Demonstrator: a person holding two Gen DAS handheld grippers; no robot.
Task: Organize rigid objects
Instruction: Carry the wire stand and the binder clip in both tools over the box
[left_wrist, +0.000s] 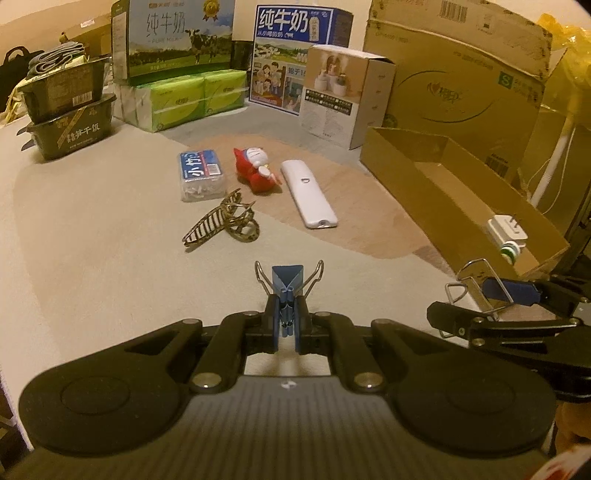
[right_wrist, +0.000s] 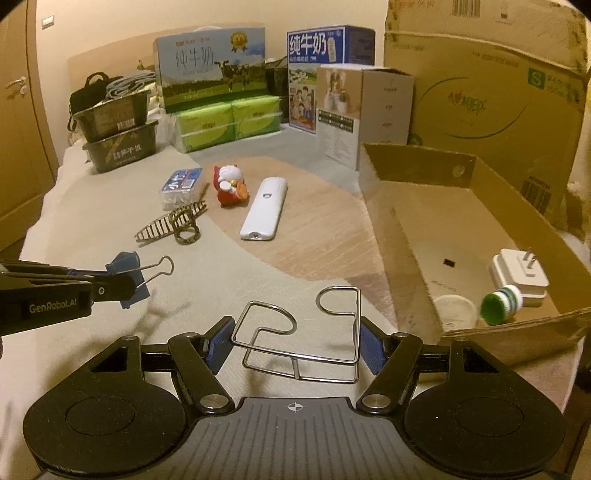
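Observation:
My left gripper (left_wrist: 287, 306) is shut on a blue binder clip (left_wrist: 287, 282), held a little above the grey bedcover with its wire handles spread. From the right wrist view the clip (right_wrist: 125, 275) hangs at the left. My right gripper (right_wrist: 295, 343) is shut on a bent metal wire holder (right_wrist: 299, 332), both blue pads pressing its sides; its shadow falls on the cover below. An open cardboard box (right_wrist: 399, 221) at the right holds a white plug adapter (right_wrist: 519, 273), a green-capped bottle (right_wrist: 500, 301) and a white round lid (right_wrist: 454, 308).
On the cover lie a striped hair claw (left_wrist: 221, 221), a white remote (left_wrist: 308, 195), a red and white cat toy (left_wrist: 256, 170) and a blue cotton-swab box (left_wrist: 201, 173). Milk cartons, green tissue packs, black food tubs and a large carton line the back.

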